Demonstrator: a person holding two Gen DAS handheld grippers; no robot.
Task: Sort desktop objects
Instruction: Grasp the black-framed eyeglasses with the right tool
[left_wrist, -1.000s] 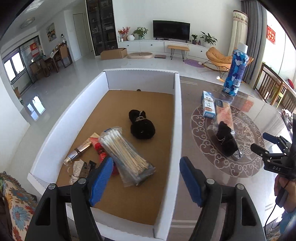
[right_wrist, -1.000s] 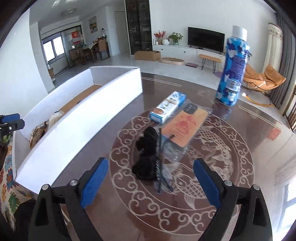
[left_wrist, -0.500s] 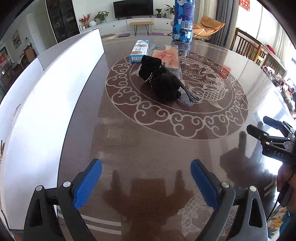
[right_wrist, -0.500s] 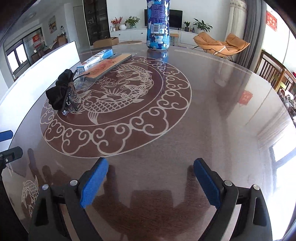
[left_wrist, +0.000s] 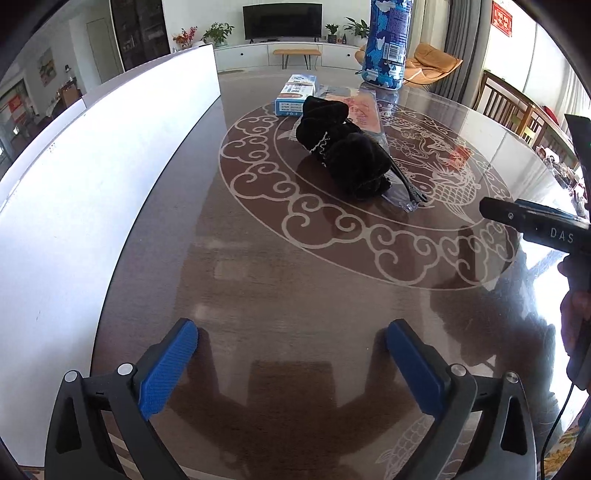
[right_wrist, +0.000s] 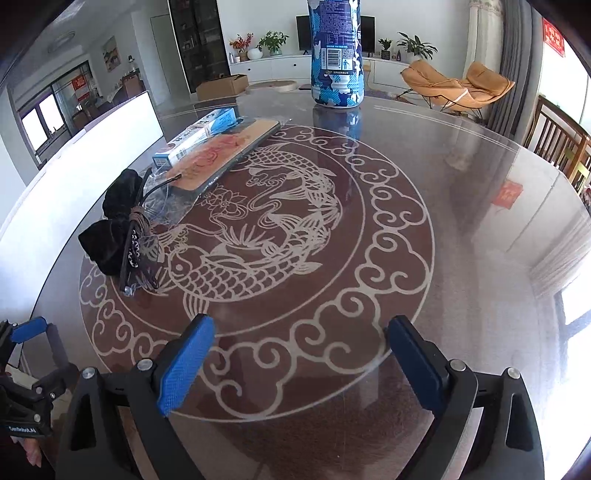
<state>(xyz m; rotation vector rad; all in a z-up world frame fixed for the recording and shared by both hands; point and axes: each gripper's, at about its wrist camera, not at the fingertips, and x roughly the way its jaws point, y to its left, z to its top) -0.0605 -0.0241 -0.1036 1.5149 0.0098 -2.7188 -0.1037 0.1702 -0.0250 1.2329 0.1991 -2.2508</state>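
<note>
1. Left wrist view: nearest the lens, the left gripper (left_wrist: 290, 341) hangs over bare glossy table (left_wrist: 295, 288); its jaws are opening, spread wide, with nothing between the blue pads (left_wrist: 168, 369).
2. Right wrist view: the right gripper (right_wrist: 299, 338) also stands spread apart over the table's cloud-pattern ring, empty between its pads.
3. At the right edge of the left view, a hand (left_wrist: 574, 314) holds the other gripper's black body.
4. Further out, a black velvet pouch (left_wrist: 345, 160) lies on the fish medallion, partly on a clear plastic bag (left_wrist: 400, 197) with a dark cord.
5. Just behind it lie a flat orange-pink packet (right_wrist: 221, 155) and, beside that, a blue-and-white box (left_wrist: 295, 94), touching or nearly so.
6. Along the left runs the white wall of a sorting box (left_wrist: 110, 166); its inside is hidden.
7. Farthest on the table stands an upright blue-patterned spray can (right_wrist: 336, 55).
</note>
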